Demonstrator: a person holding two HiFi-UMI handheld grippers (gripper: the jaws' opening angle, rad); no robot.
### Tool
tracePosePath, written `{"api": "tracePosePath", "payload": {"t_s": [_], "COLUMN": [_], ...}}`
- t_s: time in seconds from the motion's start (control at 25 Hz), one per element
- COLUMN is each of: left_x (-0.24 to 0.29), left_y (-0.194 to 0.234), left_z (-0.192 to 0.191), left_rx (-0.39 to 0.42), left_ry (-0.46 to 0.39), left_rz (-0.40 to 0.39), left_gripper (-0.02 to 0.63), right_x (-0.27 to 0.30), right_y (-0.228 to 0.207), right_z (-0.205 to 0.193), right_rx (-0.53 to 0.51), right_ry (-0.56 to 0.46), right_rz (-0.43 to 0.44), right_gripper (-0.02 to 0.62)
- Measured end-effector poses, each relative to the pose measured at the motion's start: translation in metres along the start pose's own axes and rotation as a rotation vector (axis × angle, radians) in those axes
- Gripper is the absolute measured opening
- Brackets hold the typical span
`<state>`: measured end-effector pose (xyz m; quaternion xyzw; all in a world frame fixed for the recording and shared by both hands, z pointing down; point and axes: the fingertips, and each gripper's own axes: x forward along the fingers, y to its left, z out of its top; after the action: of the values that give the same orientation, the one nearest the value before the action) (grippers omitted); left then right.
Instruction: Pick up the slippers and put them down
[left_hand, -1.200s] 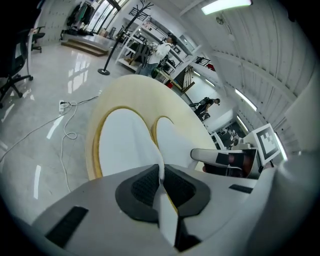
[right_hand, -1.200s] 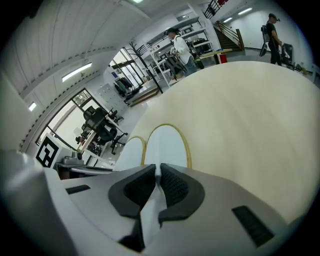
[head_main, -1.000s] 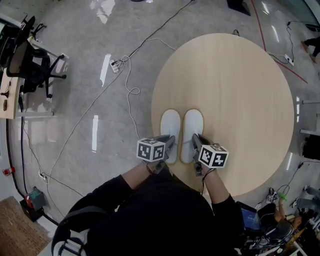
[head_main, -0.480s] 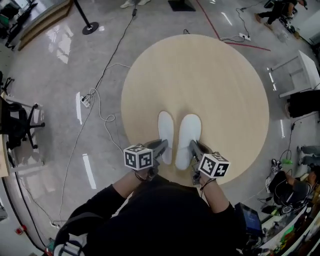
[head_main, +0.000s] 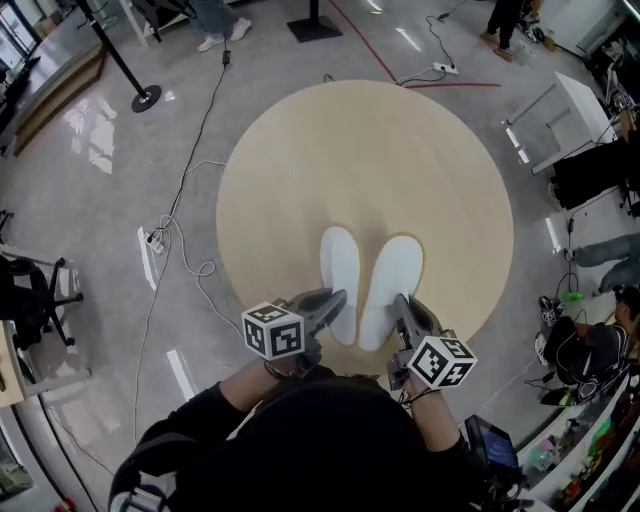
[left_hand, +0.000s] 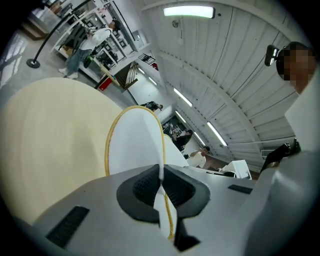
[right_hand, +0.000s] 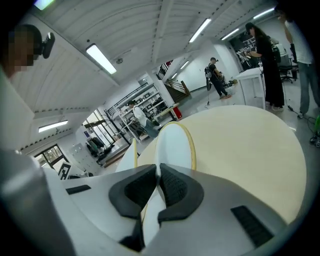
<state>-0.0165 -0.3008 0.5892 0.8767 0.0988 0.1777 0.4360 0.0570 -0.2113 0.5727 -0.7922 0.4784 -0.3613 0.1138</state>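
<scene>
Two white slippers with yellow edging hang side by side over the near part of the round wooden table (head_main: 400, 160). My left gripper (head_main: 335, 298) is shut on the heel edge of the left slipper (head_main: 341, 272). In the left gripper view the thin edge of that slipper (left_hand: 135, 145) is pinched between the dark pads of the left gripper (left_hand: 161, 182). My right gripper (head_main: 403, 302) is shut on the heel of the right slipper (head_main: 392, 288). The right gripper view shows the right gripper (right_hand: 157, 182) clamping the right slipper (right_hand: 175, 145), whose toe points away over the table.
Cables and a power strip (head_main: 152, 240) lie on the grey floor to the left. A stanchion base (head_main: 147, 97) stands far left, an office chair (head_main: 30, 300) at the left edge. A white desk (head_main: 565, 120) and seated people are at the right.
Both grippers have risen with the slippers still clamped, lifting the heels off the table. The head view has swung, so the table sits more to the left and further up.
</scene>
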Motion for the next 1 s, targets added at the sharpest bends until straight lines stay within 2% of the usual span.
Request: {"api": "tracePosePath", "payload": {"t_s": [0.16,0.36,0.6,1.0], "left_x": [0.016,0.029,0.045,0.049], "left_y": [-0.04,-0.094,-0.147,-0.207], "left_z": [-0.006,-0.026,-0.044,-0.064], "left_rx": [0.014,0.049,0.106,0.174], "left_ry": [-0.017,-0.016,-0.038,-0.095], "left_rz": [-0.046,-0.092,-0.102,-0.107], "left_gripper": [0.031,0.031,0.031,0.031], "right_x": [-0.038,-0.079,-0.137,-0.208], "right_y": [-0.012,-0.025,-0.048,-0.06], "right_z": [0.02,0.027,0.036,0.049], "right_rx": [0.035,0.069,0.069,0.02], "right_ry": [-0.069,-0.114,-0.167,-0.261], "right_rz": [0.009,0.02,0.03,0.052], "right_gripper": [0.031,0.032,0.031,0.032]}}
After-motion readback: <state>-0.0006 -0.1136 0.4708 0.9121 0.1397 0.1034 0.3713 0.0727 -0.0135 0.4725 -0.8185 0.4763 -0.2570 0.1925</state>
